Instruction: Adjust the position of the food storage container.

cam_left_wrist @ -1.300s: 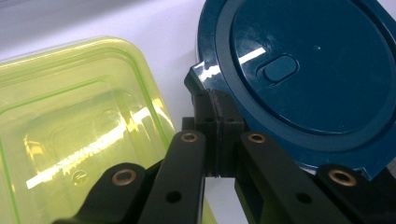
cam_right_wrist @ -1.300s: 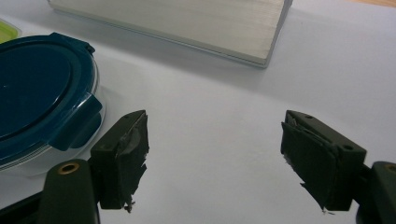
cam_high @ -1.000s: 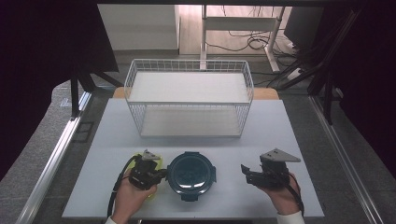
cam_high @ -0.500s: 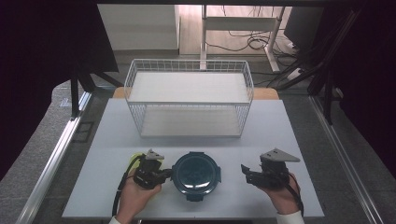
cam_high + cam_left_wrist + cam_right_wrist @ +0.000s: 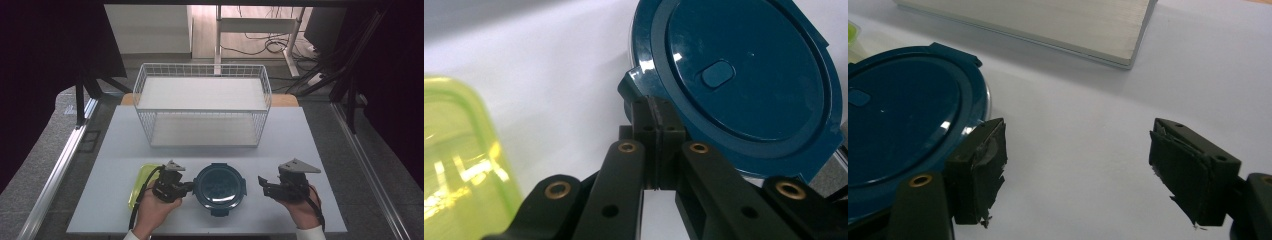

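Observation:
A round dark-blue lidded container [image 5: 220, 184] sits near the front edge of the white table, between my two grippers. My left gripper [image 5: 191, 186] is shut, and its tips press against the latch tab on the container's left side; in the left gripper view the pads [image 5: 655, 105] meet just under that tab of the blue lid [image 5: 749, 75]. My right gripper [image 5: 264, 186] stands open to the right of the container, apart from it. In the right gripper view its gap [image 5: 1078, 170] holds only bare table, with the blue lid [image 5: 898, 130] beside one jaw.
A yellow-green translucent container [image 5: 139, 184] lies just left of my left hand, also seen close up as a yellow-green container [image 5: 459, 150]. A white wire basket [image 5: 202, 111] with two levels stands at the back middle of the table [image 5: 320, 150].
My left gripper has moved right from beside the yellow-green container to the blue container's side, and the blue container has slid a little to the right. The right gripper has stayed put.

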The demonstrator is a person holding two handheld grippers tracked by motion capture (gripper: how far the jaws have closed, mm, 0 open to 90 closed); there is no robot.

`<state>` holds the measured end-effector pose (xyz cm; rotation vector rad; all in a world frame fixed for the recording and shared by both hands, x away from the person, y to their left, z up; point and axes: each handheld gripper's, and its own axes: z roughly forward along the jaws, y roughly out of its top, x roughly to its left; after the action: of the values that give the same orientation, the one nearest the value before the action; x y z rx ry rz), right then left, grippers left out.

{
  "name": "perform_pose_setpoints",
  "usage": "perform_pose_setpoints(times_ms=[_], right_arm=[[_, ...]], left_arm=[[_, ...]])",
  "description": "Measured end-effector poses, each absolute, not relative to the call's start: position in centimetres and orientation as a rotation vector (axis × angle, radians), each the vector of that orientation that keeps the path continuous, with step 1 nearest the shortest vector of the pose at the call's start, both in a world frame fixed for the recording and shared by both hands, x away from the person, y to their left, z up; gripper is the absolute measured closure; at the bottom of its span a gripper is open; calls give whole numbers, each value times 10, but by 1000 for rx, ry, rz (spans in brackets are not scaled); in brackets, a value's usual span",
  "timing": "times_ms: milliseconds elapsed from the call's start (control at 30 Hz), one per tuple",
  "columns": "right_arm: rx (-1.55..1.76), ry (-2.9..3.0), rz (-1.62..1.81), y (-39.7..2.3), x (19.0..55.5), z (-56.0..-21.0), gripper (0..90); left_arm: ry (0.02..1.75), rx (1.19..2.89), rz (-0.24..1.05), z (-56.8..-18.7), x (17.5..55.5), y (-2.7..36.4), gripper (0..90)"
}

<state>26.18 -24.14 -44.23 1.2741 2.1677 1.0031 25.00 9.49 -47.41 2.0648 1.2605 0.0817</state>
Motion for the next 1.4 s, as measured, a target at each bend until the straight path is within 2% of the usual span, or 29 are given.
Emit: perform_pose_setpoints(times_ms=[600, 867, 1100, 1300, 1367, 1400], right_arm=[[1290, 2159, 997, -245, 263, -443, 231], [1307, 2135, 1017, -253, 263, -440, 233], [1313, 2116, 1024, -259, 261, -437, 234], [1325, 2120, 1023, -264, 260, -439, 233], [1331, 2125, 1025, -265, 261, -440, 232], [1332, 2128, 1025, -265, 262, -441, 231]], left_arm=[[1204, 2073, 60, -475, 252, 71, 900], [1186, 2041, 5, -478, 256, 77, 900], [1173, 2026, 94, -466, 251, 87, 900], [1161, 1994, 134, -456, 247, 104, 796], [1164, 1987, 147, -453, 247, 108, 701], [1166, 1996, 163, -453, 247, 110, 617]])
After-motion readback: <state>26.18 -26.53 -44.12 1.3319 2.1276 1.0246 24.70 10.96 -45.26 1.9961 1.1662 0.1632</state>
